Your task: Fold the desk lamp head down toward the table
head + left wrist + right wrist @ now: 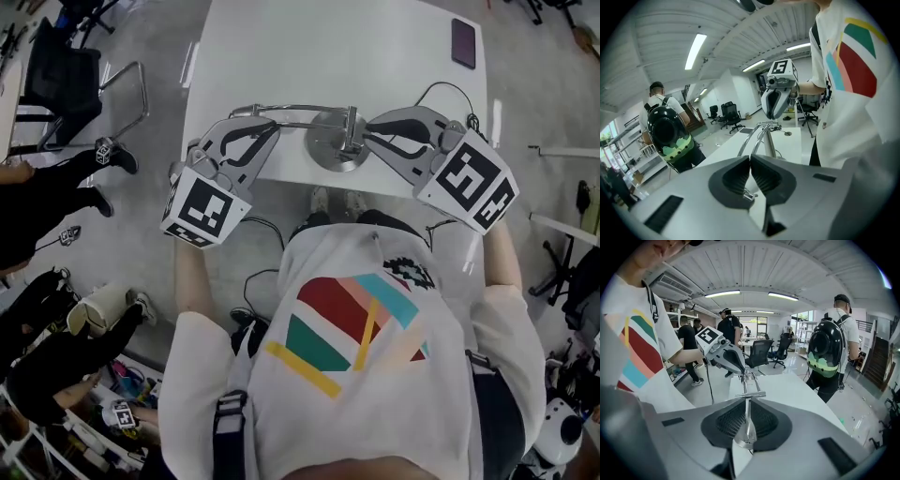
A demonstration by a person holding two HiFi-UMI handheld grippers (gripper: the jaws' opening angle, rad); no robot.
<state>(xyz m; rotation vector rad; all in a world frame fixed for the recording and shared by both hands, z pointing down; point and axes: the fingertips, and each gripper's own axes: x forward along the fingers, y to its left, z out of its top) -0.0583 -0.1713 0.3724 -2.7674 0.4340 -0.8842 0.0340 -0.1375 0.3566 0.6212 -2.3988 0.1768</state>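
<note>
Chrome desk lamp (337, 141) sat at the near edge of the white table (281, 56), right in front of the person, its round disc flat on the tabletop. Twin thin rods (291, 111) ran from the disc out to the left, roughly level above the table. Left gripper (265, 127) was at the far left end of those rods. In the left gripper view its jaws (751, 157) were clenched together, with a small chrome pin between the pads and the rods (754, 140) coming out just past the tips. Right gripper (370, 141) was just beside the disc on its right side. In the right gripper view its jaws (747, 401) were clamped on a thin flat chrome strip of the lamp, standing on edge between the pads, with a short crossbar just beyond the tips. The two grippers faced each other across the lamp. Could not tell whether the disc was the base or the head. Dark phone (463, 42) lay at the far right corner of the table, well apart from the lamp, and a black cable (441, 89) looped near the right gripper. A person with a black and green backpack (827, 352) stood beside the table.
</note>
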